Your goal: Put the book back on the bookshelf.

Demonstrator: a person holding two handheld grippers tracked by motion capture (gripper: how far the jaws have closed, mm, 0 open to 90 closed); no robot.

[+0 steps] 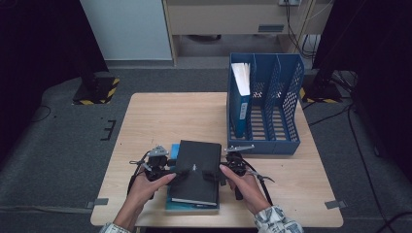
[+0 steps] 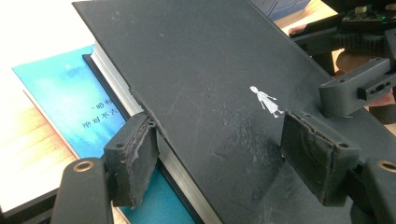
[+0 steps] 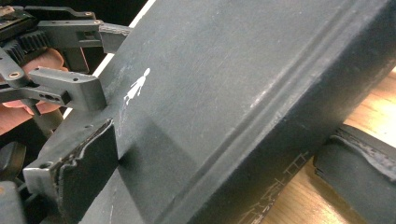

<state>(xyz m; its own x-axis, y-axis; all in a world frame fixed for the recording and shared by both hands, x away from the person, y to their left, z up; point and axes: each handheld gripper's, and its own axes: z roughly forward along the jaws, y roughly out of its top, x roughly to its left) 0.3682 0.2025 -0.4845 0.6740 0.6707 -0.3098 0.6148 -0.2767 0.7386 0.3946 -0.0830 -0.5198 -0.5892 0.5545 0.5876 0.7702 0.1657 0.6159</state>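
Black book (image 1: 197, 171) is being lifted off the teal book (image 1: 173, 150); both hand-held grippers, left (image 1: 170, 172) and right (image 1: 219, 174), are straddling its edges part-open, so they should be squeezing evenly.

A light wooden desk (image 1: 160, 121) is standing on grey carpet (image 1: 63, 141) under dim light. Yellow-and-black hazard tape is marking a stand base (image 1: 97, 91) at the left and another (image 1: 318, 93) at the right. A pale cabinet (image 1: 228, 17) is sitting behind, with cables (image 1: 296, 24) hanging beside it and dark curtains (image 1: 39, 43) flanking the space.
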